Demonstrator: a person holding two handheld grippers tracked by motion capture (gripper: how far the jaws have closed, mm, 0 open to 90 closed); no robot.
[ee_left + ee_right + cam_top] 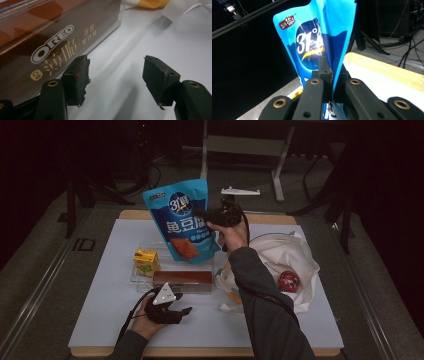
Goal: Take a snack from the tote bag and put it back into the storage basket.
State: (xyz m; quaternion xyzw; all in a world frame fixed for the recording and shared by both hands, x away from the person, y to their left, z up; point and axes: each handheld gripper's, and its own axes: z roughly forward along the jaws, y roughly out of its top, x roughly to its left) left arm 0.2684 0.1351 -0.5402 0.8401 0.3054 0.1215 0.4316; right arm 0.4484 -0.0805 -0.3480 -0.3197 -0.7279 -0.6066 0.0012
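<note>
Right gripper clamped tight on edge of blue snack pouch, held upright above clear tray. Left gripper rested on white table mat, jaws apart, empty, beside Oreo box.

Landmark: the clear tray near the middle of the table.
Oreo box: in the tray, along its near edge.
Juice carton: in the tray, at its left end, behind the Oreo box.
Snack pouch: held up over the tray's far side, in the right gripper.
Cloth bag: on the table right of the tray.
Round tin: on the cloth bag, well right of the tray.
Left gripper: just in front of the tray, low over the table.
</note>
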